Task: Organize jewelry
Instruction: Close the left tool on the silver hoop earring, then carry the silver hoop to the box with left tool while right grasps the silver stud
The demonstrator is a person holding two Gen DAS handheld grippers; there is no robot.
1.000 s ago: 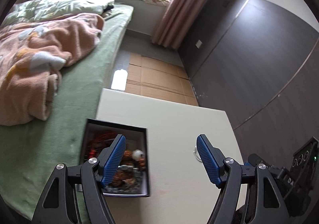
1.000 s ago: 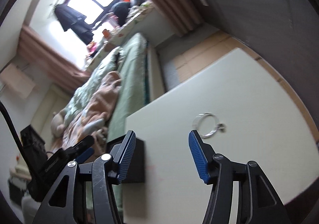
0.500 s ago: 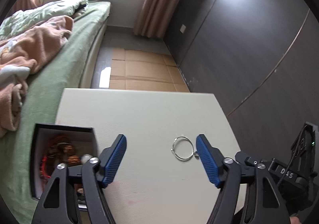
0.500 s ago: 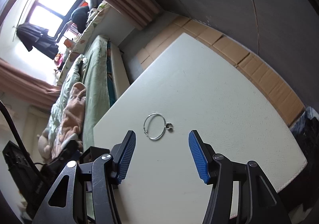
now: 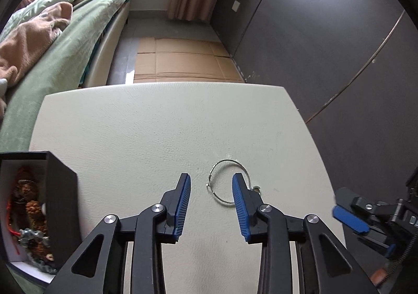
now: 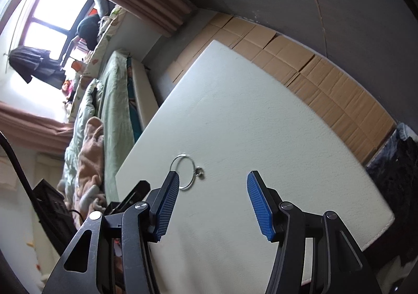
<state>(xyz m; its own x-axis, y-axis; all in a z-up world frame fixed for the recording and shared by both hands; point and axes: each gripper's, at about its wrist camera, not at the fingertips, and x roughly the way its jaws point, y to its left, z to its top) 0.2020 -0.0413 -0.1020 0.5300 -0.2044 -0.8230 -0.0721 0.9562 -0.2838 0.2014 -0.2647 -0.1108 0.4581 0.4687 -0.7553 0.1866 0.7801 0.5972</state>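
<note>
- The left gripper [image 5: 211, 190] is held low over the white table [image 5: 146, 132], its blue pads [image 5: 183, 202] set apart, with nothing between them.
- The right gripper [image 6: 213, 189] is also kept apart, and nothing is held by it.
- A thin silver bracelet [image 5: 224, 181] is seen flat on the table, partly hidden behind the right finger of the left gripper.
- An open black jewelry box [image 5: 61, 200], filled with beads, is placed at the left table edge, well apart from the bracelet.
- Farther, a green bed [image 5: 65, 40] and cardboard sheets [image 5: 183, 58] on the floor are seen.
</note>
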